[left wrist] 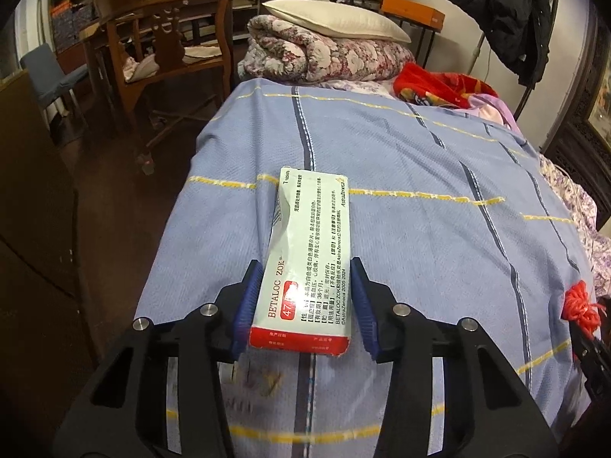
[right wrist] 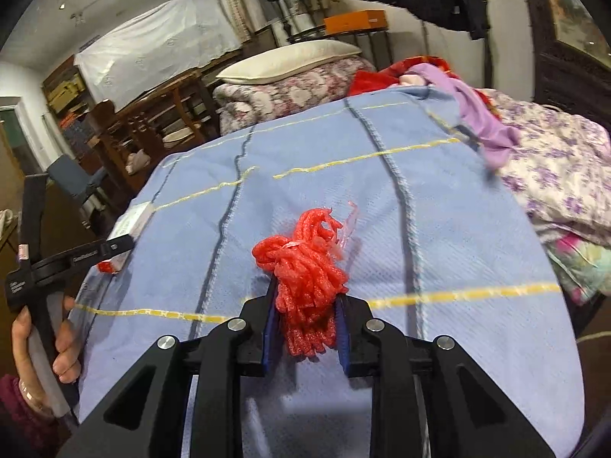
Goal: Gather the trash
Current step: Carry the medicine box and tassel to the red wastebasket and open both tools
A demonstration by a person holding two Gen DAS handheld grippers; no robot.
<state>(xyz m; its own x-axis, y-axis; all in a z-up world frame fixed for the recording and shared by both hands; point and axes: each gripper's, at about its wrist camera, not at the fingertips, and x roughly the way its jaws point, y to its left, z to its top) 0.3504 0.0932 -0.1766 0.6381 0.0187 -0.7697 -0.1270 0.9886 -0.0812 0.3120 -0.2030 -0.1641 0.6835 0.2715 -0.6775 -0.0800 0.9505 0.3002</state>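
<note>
A flattened medicine box (left wrist: 305,263), lying on the blue bed cover (left wrist: 420,198), is clamped at its near end by the left gripper (left wrist: 305,297). A red foam net (right wrist: 307,271) is squeezed in the right gripper (right wrist: 305,328) above the same cover.

- The flattened white cardboard medicine box with a red end (left wrist: 305,263) reads "BETALOC ZOK" along its side.
- A red patch beside that name shows "47", partly cut off.
- "AstraZeneca" stands at the far corner, and "7 tablets" on the far edge.
- A small line reads "AstraZeneca 2005 2024"; Chinese print fills the rest.
</note>
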